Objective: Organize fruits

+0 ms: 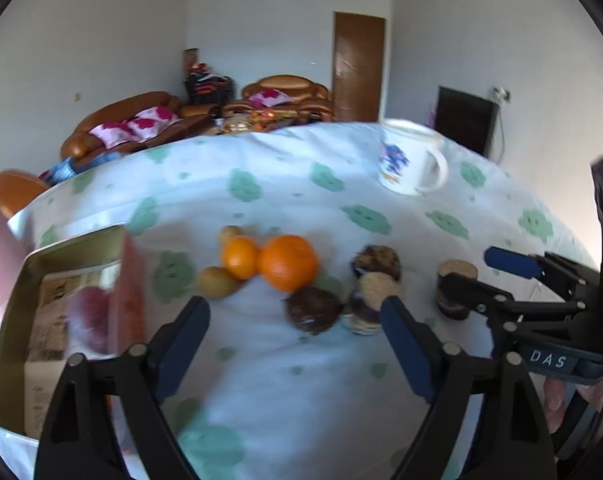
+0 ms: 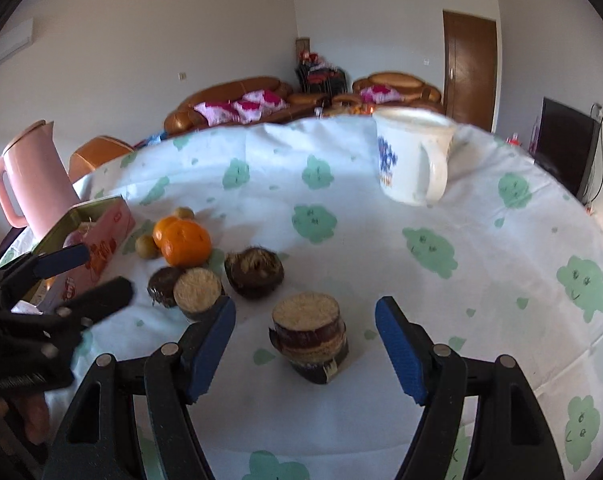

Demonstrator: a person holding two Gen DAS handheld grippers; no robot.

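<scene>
Right wrist view: right gripper (image 2: 305,348) wide open around nothing, above a cut sugarcane piece (image 2: 309,336), lower middle.
Left gripper (image 1: 295,334): wide open, empty.
Oranges (image 1: 269,262): middle of frame.
Risk: cane could tip; oranges could roll if bumped.

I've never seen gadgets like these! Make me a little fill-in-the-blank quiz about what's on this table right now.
1. The two oranges lie side by side, and the one on the right is the ____ of the two.
2. Both the left gripper and the right gripper have their jaws ____.
3. The white mug with the blue pattern stands at the table's ____ edge.
4. The tall jug behind the tin is ____ in colour.

Missing words: bigger; open; far; pink
</scene>
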